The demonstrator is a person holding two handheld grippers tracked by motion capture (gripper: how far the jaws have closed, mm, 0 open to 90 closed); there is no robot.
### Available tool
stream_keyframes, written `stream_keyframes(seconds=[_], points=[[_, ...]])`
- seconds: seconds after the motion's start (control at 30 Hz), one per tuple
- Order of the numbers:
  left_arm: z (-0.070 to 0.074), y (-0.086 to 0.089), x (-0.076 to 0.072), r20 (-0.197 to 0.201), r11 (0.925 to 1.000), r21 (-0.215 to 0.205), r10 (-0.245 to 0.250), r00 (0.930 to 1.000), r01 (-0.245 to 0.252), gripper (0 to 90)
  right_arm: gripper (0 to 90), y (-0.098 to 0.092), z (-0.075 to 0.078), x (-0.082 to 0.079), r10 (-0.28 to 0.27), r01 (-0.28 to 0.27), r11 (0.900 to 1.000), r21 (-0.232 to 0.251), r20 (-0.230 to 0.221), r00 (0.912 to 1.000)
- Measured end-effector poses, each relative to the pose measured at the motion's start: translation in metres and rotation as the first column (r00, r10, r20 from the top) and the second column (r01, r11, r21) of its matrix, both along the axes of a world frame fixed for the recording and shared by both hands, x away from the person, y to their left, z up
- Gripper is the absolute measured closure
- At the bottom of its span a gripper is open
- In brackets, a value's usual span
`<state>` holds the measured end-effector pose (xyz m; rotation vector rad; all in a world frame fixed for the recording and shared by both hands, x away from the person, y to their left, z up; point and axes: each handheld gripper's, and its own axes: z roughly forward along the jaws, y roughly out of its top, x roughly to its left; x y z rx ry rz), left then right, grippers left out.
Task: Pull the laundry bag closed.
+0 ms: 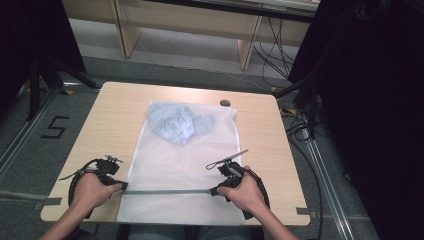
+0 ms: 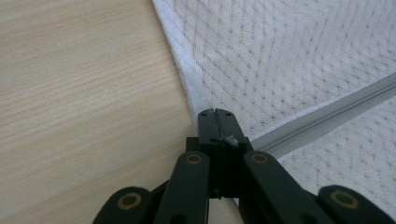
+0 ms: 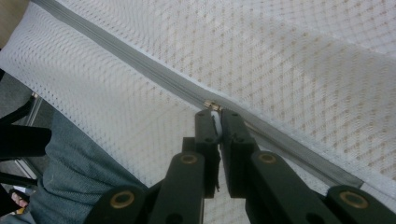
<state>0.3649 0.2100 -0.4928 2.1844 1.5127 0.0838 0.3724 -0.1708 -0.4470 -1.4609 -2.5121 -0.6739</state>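
A white mesh laundry bag [image 1: 170,160] lies flat on the wooden table [image 1: 110,120], with a light blue garment [image 1: 175,122] inside its far end. A grey zipper [image 1: 165,191] runs across the bag's near end. My left gripper [image 1: 124,186] is shut on the bag's left edge where the zipper [image 2: 327,116] ends; in the left gripper view its jaws [image 2: 215,114] meet on the white hem [image 2: 189,79]. At the zipper's right part, my right gripper [image 1: 212,191] is shut on the white zipper pull [image 3: 215,122], just behind the metal slider [image 3: 212,105].
A small dark round object [image 1: 225,103] sits on the table by the bag's far right corner. The bag's near end hangs over the table's front edge above the person's jeans [image 3: 70,177]. Black curtains [image 1: 370,100] stand right and left; cables [image 1: 275,50] trail on the floor.
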Motion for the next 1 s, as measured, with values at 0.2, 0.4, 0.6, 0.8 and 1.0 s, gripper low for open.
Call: stream_keyframes(seconds=[0.2, 0.4, 0.6, 0.8, 1.0], points=[[0.001, 0.001, 0.000, -0.005, 1.0000, 0.001, -0.009, 0.9999, 0.009, 89.9, 87.0, -0.005, 0.001, -0.001, -0.016, 0.016, 1.000, -0.001, -0.003, 0.9999], [0.000, 0.001, 0.000, -0.005, 1.0000, 0.000, -0.009, 0.9999, 0.009, 89.9, 87.0, -0.009, -0.001, -0.001, -0.012, 0.012, 1.000, -0.001, 0.001, 0.9999], [0.000, 0.001, 0.000, -0.005, 0.9999, 0.000, -0.011, 0.9999, 0.011, 89.9, 87.0, -0.012, -0.001, -0.001, -0.010, 0.010, 1.000, 0.003, -0.008, 0.9999], [0.000, 0.001, 0.000, -0.005, 0.9999, 0.000, -0.012, 0.9999, 0.012, 89.9, 87.0, -0.017, -0.001, -0.001, -0.019, 0.019, 1.000, -0.006, 0.018, 0.9997], [0.000, 0.000, 0.000, 0.000, 1.0000, -0.002, -0.004, 1.0000, 0.004, 89.9, 87.0, -0.021, -0.002, -0.003, -0.026, 0.026, 1.000, -0.012, 0.023, 0.9994]])
